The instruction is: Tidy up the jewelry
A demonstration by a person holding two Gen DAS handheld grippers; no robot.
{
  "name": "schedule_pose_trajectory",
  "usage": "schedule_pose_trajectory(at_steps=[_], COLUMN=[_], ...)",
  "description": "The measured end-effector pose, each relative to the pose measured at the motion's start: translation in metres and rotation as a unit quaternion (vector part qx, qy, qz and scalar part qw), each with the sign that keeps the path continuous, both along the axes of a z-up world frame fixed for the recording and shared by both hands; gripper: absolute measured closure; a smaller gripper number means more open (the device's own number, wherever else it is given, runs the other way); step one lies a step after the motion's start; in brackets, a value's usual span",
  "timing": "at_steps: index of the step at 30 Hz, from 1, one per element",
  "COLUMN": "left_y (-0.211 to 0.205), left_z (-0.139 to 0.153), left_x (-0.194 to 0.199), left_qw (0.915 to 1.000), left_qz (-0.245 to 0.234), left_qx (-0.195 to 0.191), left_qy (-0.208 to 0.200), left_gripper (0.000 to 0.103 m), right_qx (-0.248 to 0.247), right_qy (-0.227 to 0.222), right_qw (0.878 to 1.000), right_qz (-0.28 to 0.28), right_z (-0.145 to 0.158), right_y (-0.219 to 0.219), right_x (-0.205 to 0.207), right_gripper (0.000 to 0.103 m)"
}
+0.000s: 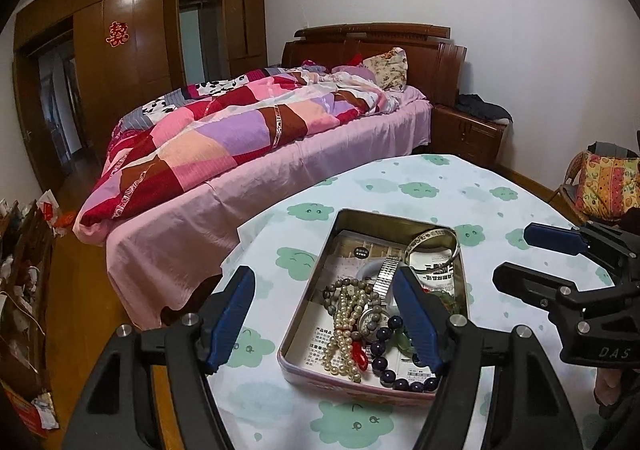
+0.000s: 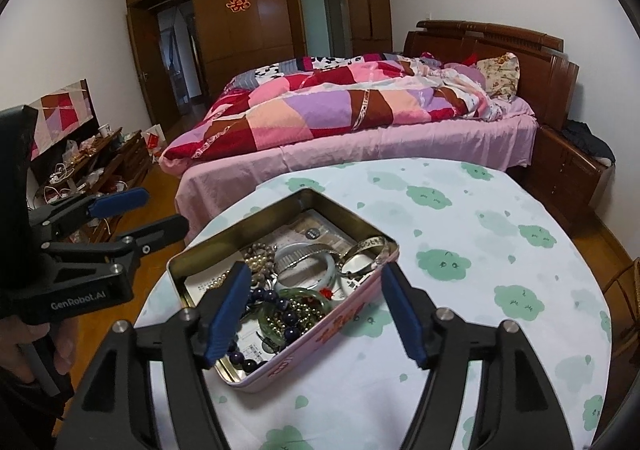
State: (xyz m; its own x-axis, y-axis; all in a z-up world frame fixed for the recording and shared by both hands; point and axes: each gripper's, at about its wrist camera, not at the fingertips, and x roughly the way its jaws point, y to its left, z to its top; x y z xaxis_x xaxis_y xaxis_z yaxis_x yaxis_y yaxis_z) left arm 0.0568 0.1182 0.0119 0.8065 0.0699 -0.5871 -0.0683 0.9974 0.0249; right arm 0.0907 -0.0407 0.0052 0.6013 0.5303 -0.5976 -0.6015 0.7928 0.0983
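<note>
Both the left gripper (image 1: 324, 320) and right gripper (image 2: 316, 314) hover wide and empty above a tin (image 1: 462, 270) of tangled jewelry on the near table (image 1: 440, 186); best lift one strand slowly.

"GenRobot.AI" on left gripper (image 2: 162, 213), "DAS" on right gripper (image 1: 524, 257)

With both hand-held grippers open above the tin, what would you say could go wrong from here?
1. In the tin, the pearl strand, dark bead bracelet and watch lie tangled; lifting one may drag out others.
2. The tin sits near the table edge, so a snagged pull might slide it off.
3. The left hand-held gripper and right hand-held gripper are close and could collide.
</note>
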Motion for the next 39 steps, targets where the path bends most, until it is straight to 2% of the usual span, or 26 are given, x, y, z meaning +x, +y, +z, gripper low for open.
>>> schedule_pose_trajectory(at_steps=[39], left_y=[0.0013], left_z=[-0.0025], left_x=[0.0008], left_qw=[1.0000], left_qz=[0.003], left_qx=[0.000], left_qy=[0.006], left_gripper=[0.031], right_qx=[-0.002], right_qy=[-0.001], right_qw=[1.000], right_qz=[0.001], right_z=[-0.0006], right_y=[-0.0020], right_x=[-0.0004], right_gripper=[0.026])
